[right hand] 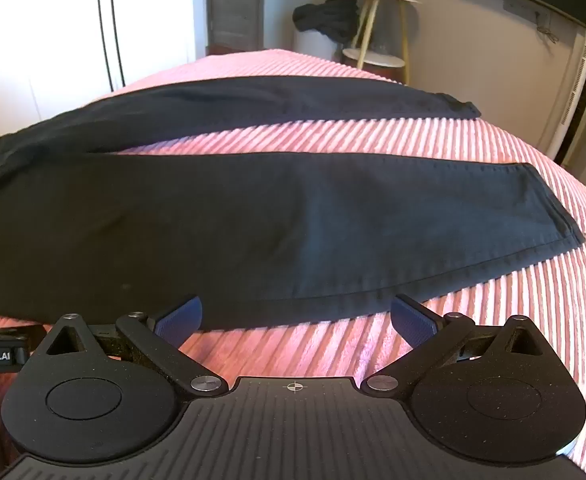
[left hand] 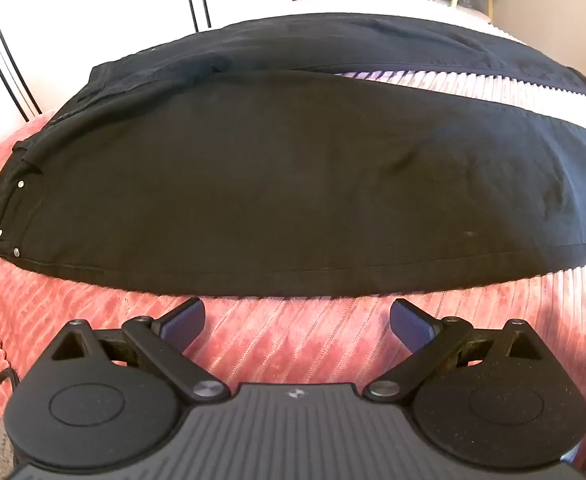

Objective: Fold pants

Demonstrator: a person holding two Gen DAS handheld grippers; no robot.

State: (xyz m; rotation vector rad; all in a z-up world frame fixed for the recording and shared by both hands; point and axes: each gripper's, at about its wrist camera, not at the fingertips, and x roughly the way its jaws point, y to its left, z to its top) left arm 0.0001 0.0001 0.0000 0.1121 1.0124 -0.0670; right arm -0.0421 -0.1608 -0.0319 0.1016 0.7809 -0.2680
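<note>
Black pants [left hand: 277,184] lie flat on a pink ribbed blanket [left hand: 277,336], waistband at the left, both legs stretched to the right with a strip of blanket between them. My left gripper [left hand: 297,316] is open and empty, just short of the near leg's lower edge around the thigh. In the right wrist view the pants [right hand: 253,216] show both leg hems at the right. My right gripper [right hand: 296,314] is open and empty, its blue pads [right hand: 181,316] right at the near leg's lower edge, further toward the hem.
The blanket [right hand: 493,320] covers a bed that drops off to the right. Beyond the bed stand a small round side table [right hand: 381,24] with dark clothing [right hand: 329,16] draped beside it, and a white wall at the left.
</note>
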